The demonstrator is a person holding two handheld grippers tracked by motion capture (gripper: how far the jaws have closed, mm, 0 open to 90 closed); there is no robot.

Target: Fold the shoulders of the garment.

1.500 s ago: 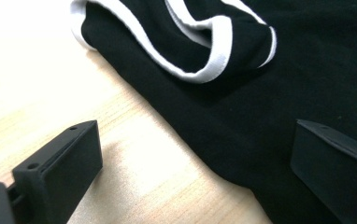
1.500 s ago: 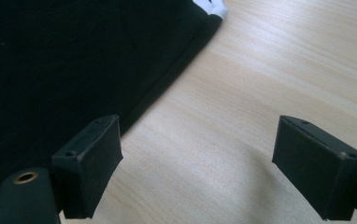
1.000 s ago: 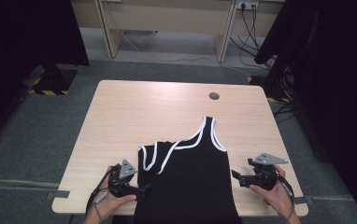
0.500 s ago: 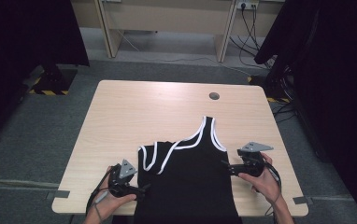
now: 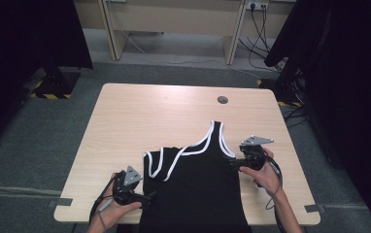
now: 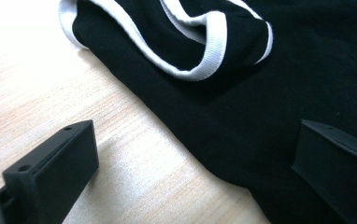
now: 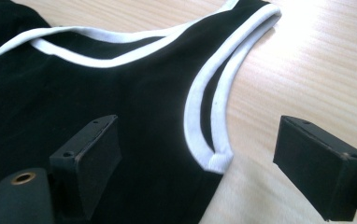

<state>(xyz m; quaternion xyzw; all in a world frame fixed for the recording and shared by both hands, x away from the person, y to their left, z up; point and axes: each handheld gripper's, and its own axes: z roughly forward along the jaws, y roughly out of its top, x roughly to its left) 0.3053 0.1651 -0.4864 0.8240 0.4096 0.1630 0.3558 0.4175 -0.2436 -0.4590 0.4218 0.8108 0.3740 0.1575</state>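
A black tank top (image 5: 193,189) with white trim lies flat on the near half of the wooden table (image 5: 149,116), its hem hanging over the front edge. My left gripper (image 5: 148,196) is open at the top's left side edge, below the folded left strap. In the left gripper view the left gripper (image 6: 190,177) has one jaw over bare wood and the other over the black cloth (image 6: 270,102). My right gripper (image 5: 232,163) is open at the right armhole. In the right gripper view the right gripper (image 7: 204,163) straddles the bottom of the white armhole trim (image 7: 214,135).
A round cable hole (image 5: 222,100) sits near the table's far edge. Bare wood stretches across the far half. Black curtains (image 5: 23,39) flank both sides, and a pale desk (image 5: 174,19) with cables stands behind.
My right gripper has moved left and away from me, from the table's right front corner to the tank top's right armhole. The left gripper has stayed put.
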